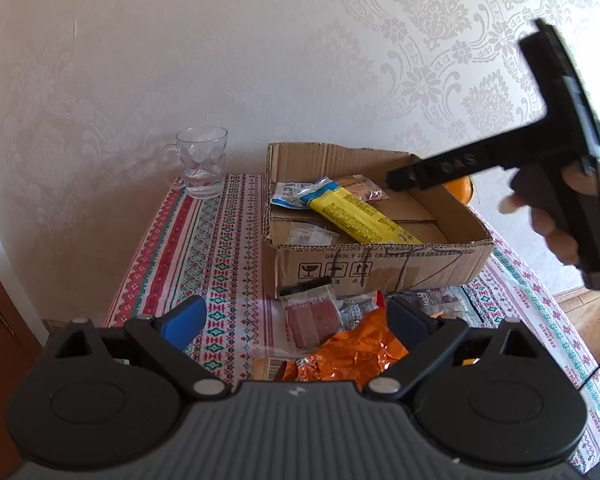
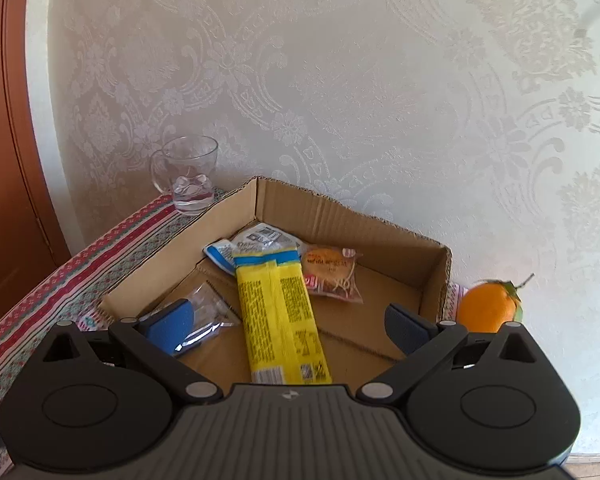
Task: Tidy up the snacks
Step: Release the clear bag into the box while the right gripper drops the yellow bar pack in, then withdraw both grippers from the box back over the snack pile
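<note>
A shallow cardboard box (image 1: 380,268) (image 2: 284,204) stands on the table. In it lie a long yellow packet (image 1: 360,214) (image 2: 280,312), a blue-and-white packet (image 1: 290,196) (image 2: 256,240), a clear bun packet (image 2: 332,272) and a small clear packet (image 2: 206,308). My right gripper (image 2: 288,320) is open and empty above the box; it also shows in the left wrist view (image 1: 396,180). My left gripper (image 1: 296,320) is open and empty above loose snacks in front of the box: a clear packet of brown bars (image 1: 312,320) and an orange foil packet (image 1: 352,352).
A glass mug (image 1: 202,162) (image 2: 188,176) stands at the back left of the patterned tablecloth (image 1: 204,260). An orange (image 2: 488,308) lies right of the box by the wall. A wooden door (image 2: 4,160) is at the left.
</note>
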